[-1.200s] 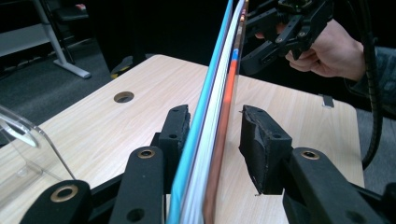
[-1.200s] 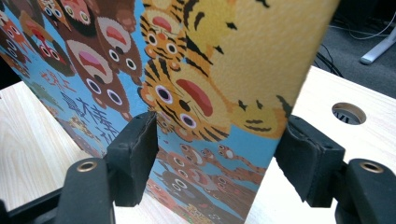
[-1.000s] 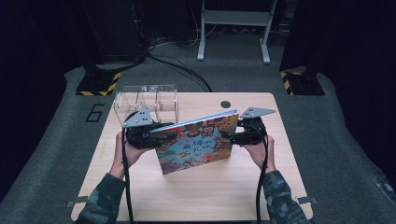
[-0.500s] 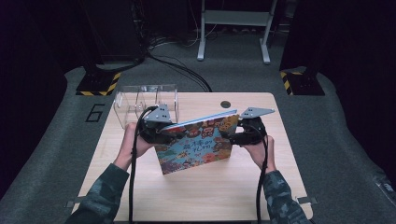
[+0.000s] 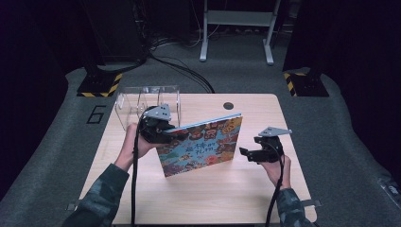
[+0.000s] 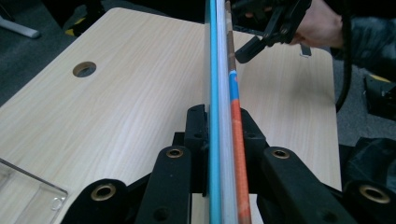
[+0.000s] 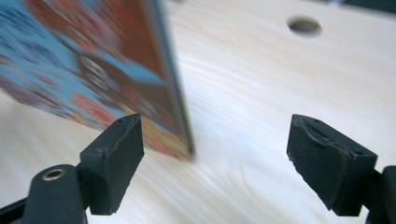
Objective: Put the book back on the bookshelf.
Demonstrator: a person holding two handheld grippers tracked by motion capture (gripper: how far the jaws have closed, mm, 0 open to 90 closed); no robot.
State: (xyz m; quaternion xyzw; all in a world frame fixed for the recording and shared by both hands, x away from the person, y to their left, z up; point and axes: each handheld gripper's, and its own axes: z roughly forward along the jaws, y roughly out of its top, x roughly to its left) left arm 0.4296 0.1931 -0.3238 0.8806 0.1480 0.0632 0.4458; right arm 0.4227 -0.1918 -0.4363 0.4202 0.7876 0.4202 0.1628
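I see the pale wooden table (image 5: 198,189) carrying a clear acrylic open-topped box (image 5: 142,101) at its far left corner. In front of that box stands the thin, brightly illustrated picture book with a blue top edge (image 5: 201,146), upright on its bottom edge, long axis running left to right across the table and rising slightly toward the right.

My left gripper (image 5: 161,132) is pressed together on the book's upper left end; in the left gripper view the black pads (image 6: 198,140) clamp either face of the edge-on book (image 6: 223,84).

My right gripper (image 5: 247,153) sits just beside the book's right end, apart from it, low near the table. Its jaws have just been opening and now stand spread; in the right gripper view the book's corner (image 7: 173,116) lies ahead and left of centre, not between the pads (image 7: 116,154).

I judge the left hand alone bears the book, so whatever comes next turns on it.
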